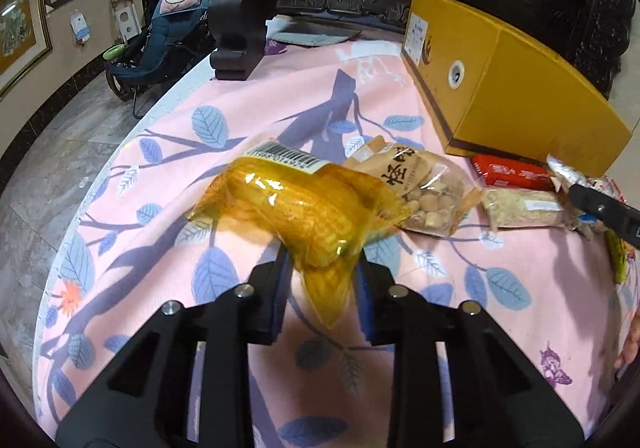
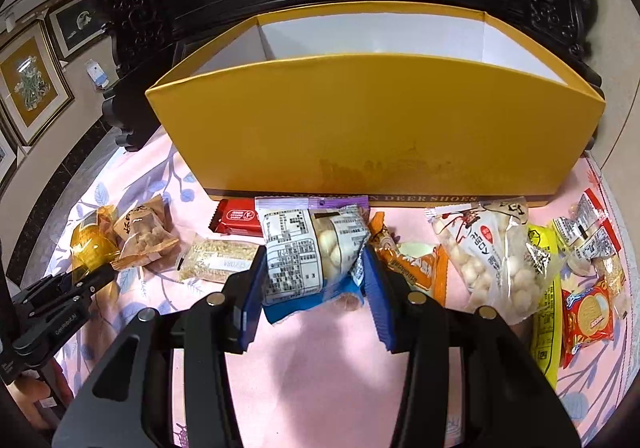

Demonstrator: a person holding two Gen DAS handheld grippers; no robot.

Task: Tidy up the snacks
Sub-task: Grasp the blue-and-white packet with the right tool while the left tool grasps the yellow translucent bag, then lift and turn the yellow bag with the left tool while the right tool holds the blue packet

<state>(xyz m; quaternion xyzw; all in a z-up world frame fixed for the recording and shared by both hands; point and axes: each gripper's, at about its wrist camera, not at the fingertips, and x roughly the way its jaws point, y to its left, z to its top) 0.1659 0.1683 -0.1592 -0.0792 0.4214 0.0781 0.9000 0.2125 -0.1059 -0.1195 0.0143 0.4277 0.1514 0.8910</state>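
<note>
Pinching the near end of a yellow vacuum-packed corn cob (image 1: 296, 207), the left hand-held gripper (image 1: 322, 276) has its two blue pads pressed against the wrapper from either side, nearly closed. The cob slants away toward ten o'clock from the pads, its barcode label at the far end; whether that end is lifted off the pink leaf-print cloth on the worktop (image 1: 160, 175) cannot be told. Just beside the cob at two o'clock lies a clear bag of round nuts (image 1: 424, 191), its corner touching the corn wrapper. Farther toward three o'clock sit a red wafer bar (image 1: 508, 173) and a pale grain bar (image 1: 524, 205), both close under the yellow cardboard box (image 1: 516, 87).

In the right wrist view, the right hand-held gripper (image 2: 316, 268) is partly spread and clamps a clear packet of white balls with a printed label (image 2: 308, 248); both blue pads touch the packet's sides, and a blue packet (image 2: 304, 306) lies beneath it. The open yellow box stands at twelve o'clock from these pads, white inside. At three o'clock lie an orange packet (image 2: 416, 268), a second bag of white balls (image 2: 492, 252) and a red biscuit pack (image 2: 588, 316).
</note>
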